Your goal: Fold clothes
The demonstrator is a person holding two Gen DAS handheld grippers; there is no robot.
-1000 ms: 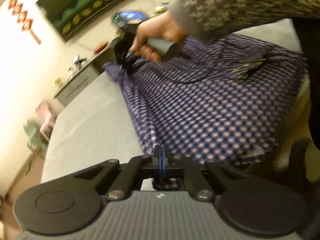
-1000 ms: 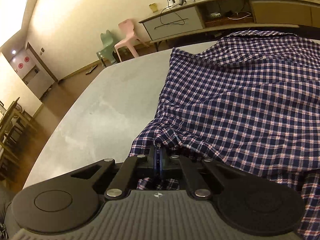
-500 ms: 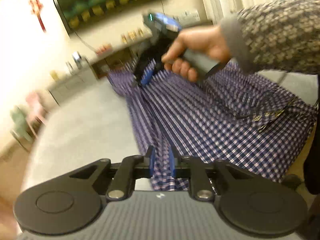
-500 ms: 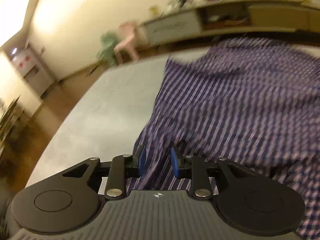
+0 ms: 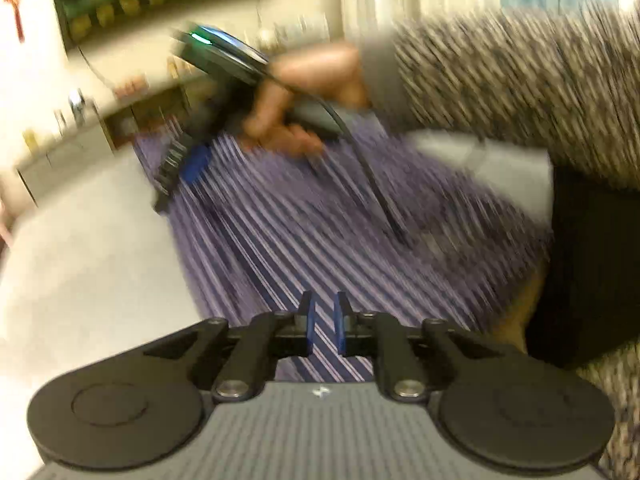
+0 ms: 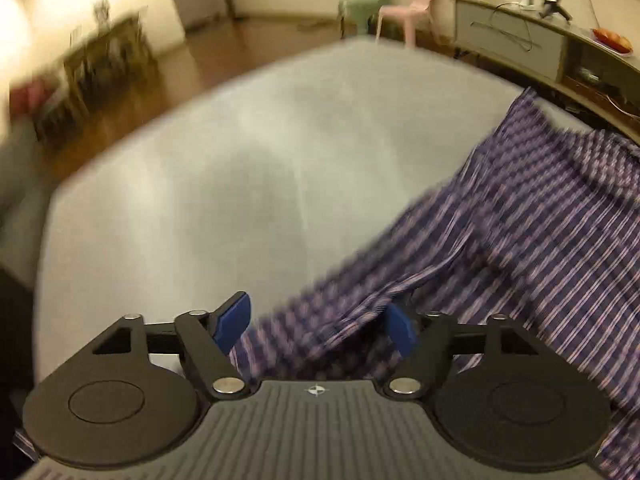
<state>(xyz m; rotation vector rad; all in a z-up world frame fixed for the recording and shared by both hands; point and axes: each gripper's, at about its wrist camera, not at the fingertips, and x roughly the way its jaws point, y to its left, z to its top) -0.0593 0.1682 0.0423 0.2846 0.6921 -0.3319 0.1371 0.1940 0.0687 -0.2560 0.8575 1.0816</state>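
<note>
A blue, white and pink checked shirt (image 5: pixel 312 232) lies spread on the grey table (image 5: pixel 88 264); it also shows in the right wrist view (image 6: pixel 532 232). My left gripper (image 5: pixel 323 326) is open a little, its blue pads apart just above the shirt's near edge, holding nothing. My right gripper (image 6: pixel 316 324) is wide open over the shirt's edge, with cloth lying between the pads but not pinched. In the left wrist view the right gripper (image 5: pixel 184 168) hovers above the shirt's far corner, held by a hand. Both views are blurred by motion.
The grey table (image 6: pixel 240 184) stretches bare to the left of the shirt. A sideboard (image 6: pixel 516 40) with small items stands beyond the far edge, with a pink chair (image 6: pixel 408 8) and a green chair (image 6: pixel 364 0) next to it. The person's sleeve (image 5: pixel 520 76) fills the upper right.
Both grippers were shut on the shirt's edge a second ago; both have opened and let go. The right gripper has lifted and swung left, opening wider.
</note>
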